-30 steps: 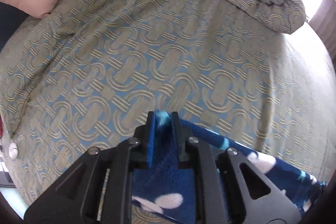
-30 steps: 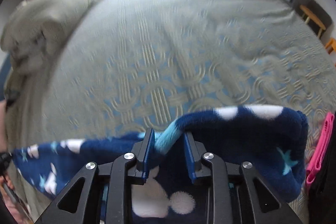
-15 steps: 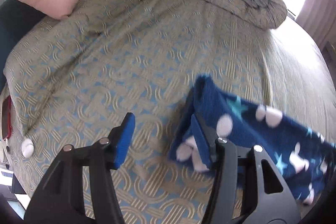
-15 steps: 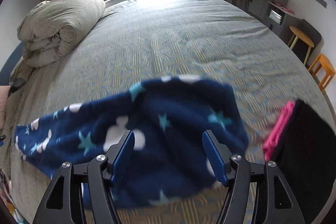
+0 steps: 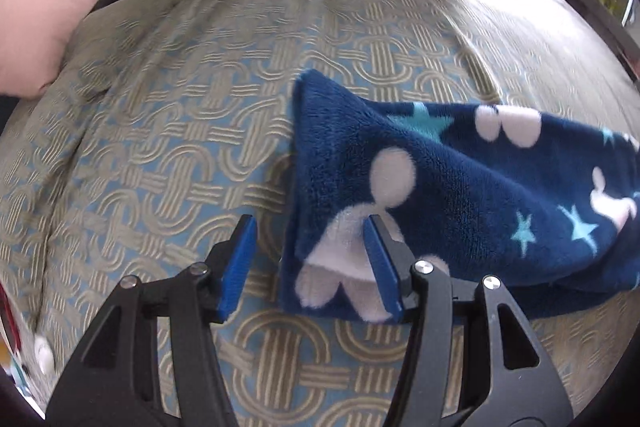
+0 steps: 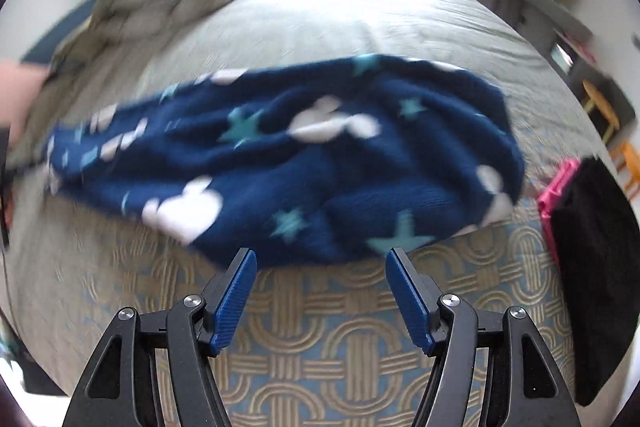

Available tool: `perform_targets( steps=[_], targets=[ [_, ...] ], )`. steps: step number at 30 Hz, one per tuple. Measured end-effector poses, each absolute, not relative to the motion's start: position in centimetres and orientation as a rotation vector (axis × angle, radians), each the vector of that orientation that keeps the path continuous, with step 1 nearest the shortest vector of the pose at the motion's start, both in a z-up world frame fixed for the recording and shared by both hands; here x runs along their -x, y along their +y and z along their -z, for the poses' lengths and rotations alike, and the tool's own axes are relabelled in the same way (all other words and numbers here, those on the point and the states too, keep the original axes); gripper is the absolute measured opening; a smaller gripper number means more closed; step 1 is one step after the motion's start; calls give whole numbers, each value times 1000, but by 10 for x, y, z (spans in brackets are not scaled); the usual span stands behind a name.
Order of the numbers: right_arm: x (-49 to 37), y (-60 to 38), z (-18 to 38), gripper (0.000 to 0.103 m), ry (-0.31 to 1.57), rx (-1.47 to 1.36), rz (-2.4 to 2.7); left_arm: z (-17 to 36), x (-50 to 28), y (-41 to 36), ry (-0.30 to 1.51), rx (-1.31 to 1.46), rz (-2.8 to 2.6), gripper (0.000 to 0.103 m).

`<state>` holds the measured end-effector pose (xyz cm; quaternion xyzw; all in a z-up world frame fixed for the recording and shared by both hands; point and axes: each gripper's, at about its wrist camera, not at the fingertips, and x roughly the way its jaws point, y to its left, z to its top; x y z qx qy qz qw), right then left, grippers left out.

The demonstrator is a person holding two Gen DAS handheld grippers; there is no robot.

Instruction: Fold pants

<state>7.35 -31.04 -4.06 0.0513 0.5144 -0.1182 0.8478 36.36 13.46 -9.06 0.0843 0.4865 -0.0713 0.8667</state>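
Both grippers have released the pants (image 5: pixel 460 195) since a second ago, when each was clamped on the fleece. Left gripper (image 5: pixel 310 261) now stands spread, one finger over the folded cloth edge. Right gripper (image 6: pixel 322 291) is spread and clear, just short of the pants, which lie on the bedspread (image 5: pixel 168 131) beside a black and pink garment (image 6: pixel 592 259).

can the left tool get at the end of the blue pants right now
Probably yes. The left tool is open, and the near end of the blue pants lies on the bedspread right at its right finger, with nothing between them. A small shift right should bracket the edge.
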Motion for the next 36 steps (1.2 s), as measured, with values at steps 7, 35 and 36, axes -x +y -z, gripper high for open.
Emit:
perform_targets(
  steps=[7, 35, 36],
  targets=[
    [-108, -227, 48, 68, 1034, 131, 91, 70, -400, 131, 1045, -44, 151, 5],
    [-144, -219, 88, 6, 1092, 206, 137, 75, -377, 144, 1116, 87, 140, 5],
    [-142, -222, 81, 6, 1073, 180, 127, 64, -374, 147, 1110, 95, 140, 5]
  ],
)
